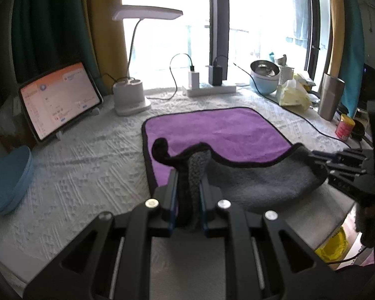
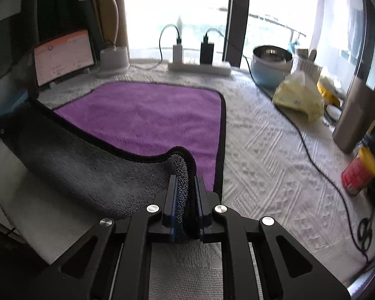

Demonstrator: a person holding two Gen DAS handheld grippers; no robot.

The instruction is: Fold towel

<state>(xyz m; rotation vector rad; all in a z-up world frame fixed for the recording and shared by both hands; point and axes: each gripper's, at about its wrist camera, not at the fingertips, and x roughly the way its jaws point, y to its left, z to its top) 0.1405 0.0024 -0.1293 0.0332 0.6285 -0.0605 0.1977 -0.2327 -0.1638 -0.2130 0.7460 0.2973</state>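
Note:
A towel, purple on top point(image 1: 220, 135) and grey underneath with a black hem, lies on the white textured table cover point(image 1: 87, 165). My left gripper point(image 1: 190, 175) is shut on the towel's near left corner, lifted so the grey side shows. My right gripper point(image 2: 186, 181) is shut on the near right corner of the towel point(image 2: 150, 115). The near edge sags between both grippers, raised off the table. The right gripper also shows at the right of the left wrist view point(image 1: 320, 162).
A tablet on a stand point(image 1: 60, 100) and a blue bowl point(image 1: 10, 180) are at the left. A desk lamp point(image 1: 131, 95), power strip with chargers point(image 1: 207, 87), a blue pot point(image 1: 265, 80), yellow tissue pack point(image 1: 293, 95), steel tumbler point(image 1: 330, 97), red can point(image 1: 345, 127) and a black cable point(image 2: 312, 155) line the back and right.

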